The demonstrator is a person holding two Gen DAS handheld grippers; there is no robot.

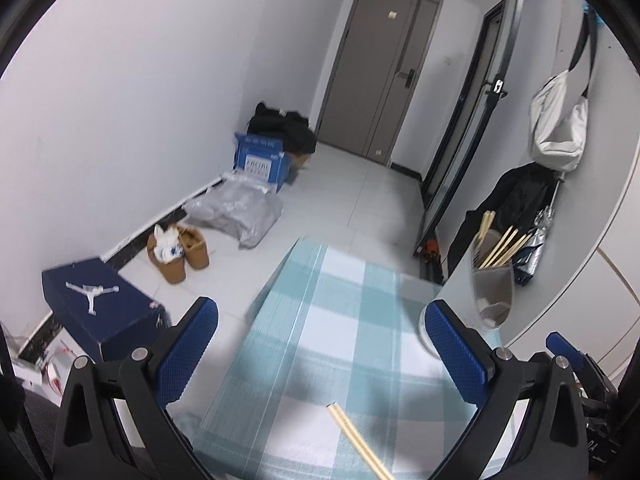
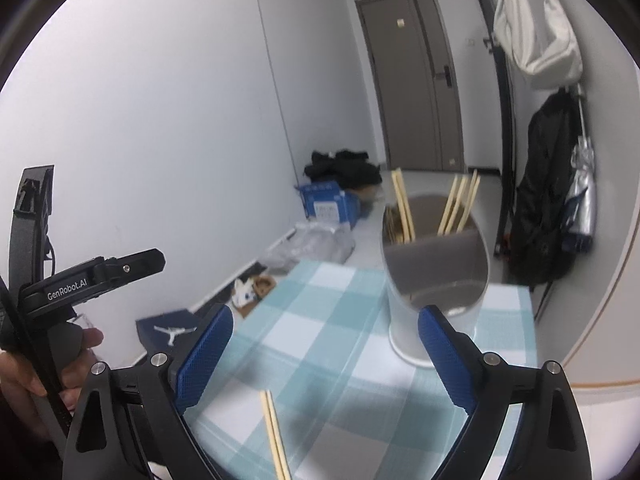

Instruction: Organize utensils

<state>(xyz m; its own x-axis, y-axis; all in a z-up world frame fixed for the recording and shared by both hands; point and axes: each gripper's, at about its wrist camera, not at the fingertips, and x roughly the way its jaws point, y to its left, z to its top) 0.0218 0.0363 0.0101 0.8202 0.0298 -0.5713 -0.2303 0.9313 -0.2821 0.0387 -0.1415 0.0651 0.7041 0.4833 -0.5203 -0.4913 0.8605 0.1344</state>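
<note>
A pair of wooden chopsticks (image 2: pixel 275 436) lies on the teal checked tablecloth (image 2: pixel 332 340), low between the blue pads of my right gripper (image 2: pixel 326 354), which stands open and holds nothing. A grey utensil cup (image 2: pixel 434 280) with several chopsticks in it stands on the cloth just beyond the right pad. In the left wrist view my left gripper (image 1: pixel 320 346) is open above the cloth (image 1: pixel 328 320). The chopstick pair (image 1: pixel 358 442) lies near the lower edge there, and the cup (image 1: pixel 490 280) stands at the right pad.
On the floor to the left are a dark blue shoebox (image 1: pixel 102 306), brown shoes (image 1: pixel 178 254), a grey bag (image 1: pixel 236 212) and a blue carton (image 1: pixel 262 162). A closed door (image 1: pixel 380 68) is at the back. Bags (image 1: pixel 560 124) hang on the right wall. A hand (image 2: pixel 48 364) holds the left gripper's handle.
</note>
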